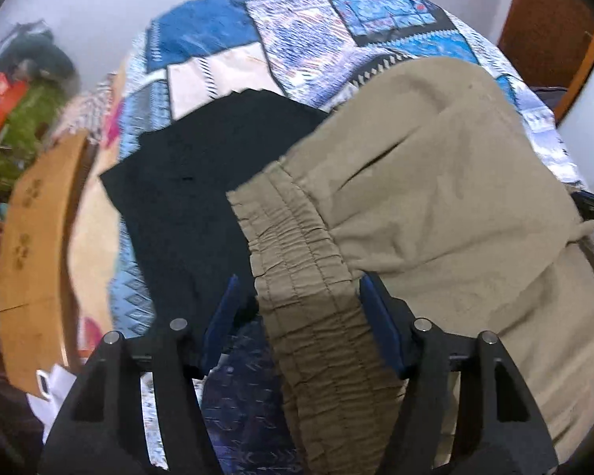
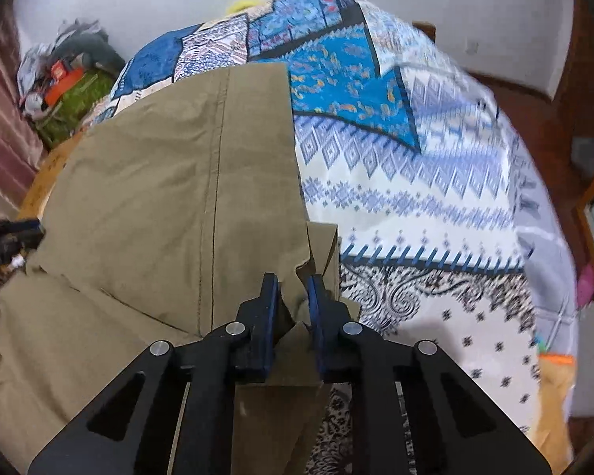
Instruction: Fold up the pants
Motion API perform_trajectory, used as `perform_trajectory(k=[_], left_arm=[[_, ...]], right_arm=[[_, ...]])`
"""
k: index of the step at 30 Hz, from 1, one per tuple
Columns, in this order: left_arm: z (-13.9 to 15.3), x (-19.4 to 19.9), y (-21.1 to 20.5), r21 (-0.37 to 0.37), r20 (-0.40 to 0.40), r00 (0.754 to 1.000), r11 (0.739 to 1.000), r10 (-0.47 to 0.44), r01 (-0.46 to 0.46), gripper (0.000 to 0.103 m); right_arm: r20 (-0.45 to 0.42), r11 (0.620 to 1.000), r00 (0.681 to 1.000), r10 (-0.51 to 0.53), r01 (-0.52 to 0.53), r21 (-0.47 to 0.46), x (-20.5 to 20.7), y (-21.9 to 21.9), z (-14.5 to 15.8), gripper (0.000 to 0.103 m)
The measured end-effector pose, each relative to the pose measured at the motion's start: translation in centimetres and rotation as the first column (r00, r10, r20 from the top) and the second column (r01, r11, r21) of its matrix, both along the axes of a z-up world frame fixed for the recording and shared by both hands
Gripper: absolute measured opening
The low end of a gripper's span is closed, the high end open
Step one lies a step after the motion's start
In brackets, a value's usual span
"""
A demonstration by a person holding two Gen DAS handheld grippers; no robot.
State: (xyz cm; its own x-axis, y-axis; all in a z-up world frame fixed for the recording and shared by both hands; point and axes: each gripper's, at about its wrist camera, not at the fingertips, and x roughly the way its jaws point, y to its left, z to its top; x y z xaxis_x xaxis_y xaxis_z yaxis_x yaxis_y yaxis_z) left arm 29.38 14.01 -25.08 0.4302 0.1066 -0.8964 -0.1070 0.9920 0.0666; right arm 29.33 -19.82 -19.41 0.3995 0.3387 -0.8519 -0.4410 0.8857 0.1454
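Khaki pants (image 1: 435, 182), soft, light and limp, are spread on the patterned bedspread (image 2: 415, 198). The elastic waistband (image 1: 309, 277) is straddled by the left gripper (image 1: 297, 297), fingers apart; a hem corner is clamped by the right gripper (image 2: 293, 297). Thick edges are judged the surest holds.

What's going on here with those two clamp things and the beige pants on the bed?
A person is folding khaki pants on a patterned bedspread, using a handheld gripper in each hand. The right gripper is pinched shut on the cloth near a leg hem. The left gripper has its fingers on either side of the elastic waistband, jaws apart and not clearly pressing. A black garment lies beside the pants.
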Motion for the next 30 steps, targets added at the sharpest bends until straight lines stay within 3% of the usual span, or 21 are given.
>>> perform_trajectory(k=[6,9,12,16,18,21,25,27,30], left_arm=[[-1.1,0.0,0.4,0.026,-0.006,1.0,1.0,0.018,-0.018,0.07],[-0.7,-0.2,0.4,0.016,-0.008,1.0,1.0,-0.01,0.01,0.072],[0.4,-0.5,0.8,0.01,-0.008,1.0,1.0,0.006,-0.005,0.081],[2.4,-0.8,1.3,0.07,0.035,0.999,0.998,0.006,-0.008,0.089],[3.5,-0.6,1.8,0.089,0.058,0.998,0.996,0.009,-0.015,0.092],[4.8,-0.1,3.0,0.066,0.087,0.996,0.997,0.03,-0.036,0.098],[5.2,1.4,4.7,0.067,0.102,0.99,0.992,0.099,-0.107,0.099],[4.7,2.5,5.5,0.051,0.096,0.988,0.99,0.124,-0.13,0.1],[3.6,4.0,6.4,0.023,0.075,0.987,0.989,0.143,-0.145,0.099]], right_arm=[[-0.031,0.998,1.0,-0.006,0.004,-0.067,0.2,1.0,-2.0,0.012],[-0.077,0.998,0.997,-0.019,0.015,-0.059,0.8,0.9,-1.7,0.013],[-0.103,0.999,0.995,-0.01,0.004,-0.054,1.1,0.4,-0.6,0.017],[-0.047,0.999,0.999,-0.014,0.012,-0.046,0.6,-0.2,2.1,0.023],[-0.005,0.999,0.999,-0.04,0.04,-0.007,0.4,-0.4,4.0,0.037],[0.061,0.999,0.997,-0.046,0.045,0.025,0.3,-0.3,6.3,0.05],[0.149,0.997,0.987,-0.057,0.047,0.065,0.9,0.9,8.7,0.054],[0.179,0.995,0.981,-0.071,0.056,0.085,1.6,1.4,9.2,0.062],[0.195,0.993,0.977,-0.082,0.064,0.097,3.6,2.4,8.9,0.062]])
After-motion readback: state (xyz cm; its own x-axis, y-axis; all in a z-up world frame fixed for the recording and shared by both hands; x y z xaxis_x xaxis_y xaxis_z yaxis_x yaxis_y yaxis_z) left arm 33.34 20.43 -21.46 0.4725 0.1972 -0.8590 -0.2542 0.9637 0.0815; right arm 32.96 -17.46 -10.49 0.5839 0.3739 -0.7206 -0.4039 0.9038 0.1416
